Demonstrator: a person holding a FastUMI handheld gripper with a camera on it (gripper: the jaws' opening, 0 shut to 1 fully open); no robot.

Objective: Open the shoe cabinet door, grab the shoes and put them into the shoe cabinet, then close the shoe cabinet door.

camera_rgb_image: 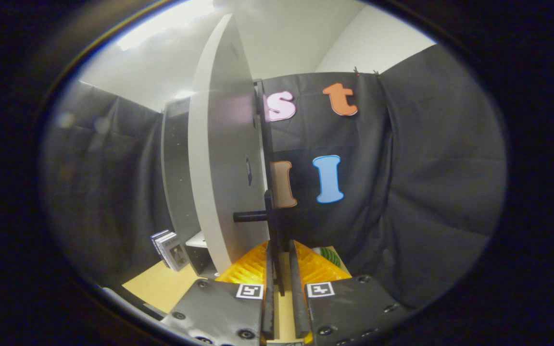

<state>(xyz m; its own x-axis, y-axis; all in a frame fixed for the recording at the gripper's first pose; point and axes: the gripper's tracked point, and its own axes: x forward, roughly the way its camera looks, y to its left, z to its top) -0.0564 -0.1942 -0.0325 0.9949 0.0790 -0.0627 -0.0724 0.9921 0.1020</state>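
The gripper point(282, 283) jaws are clamped on the door handle point(271, 226) at lower centre; grip could be lost if the cabinet door point(224, 158) is swung hard.

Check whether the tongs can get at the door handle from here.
Probably yes, they seem there already: the tongs are nearly closed around the thin dark handle bar on the open white door, with nothing in between. Whether both fingers press it is unclear.

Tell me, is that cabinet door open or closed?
Open: the door stands swung out from the cabinet, its dark handle between the gripper fingers.
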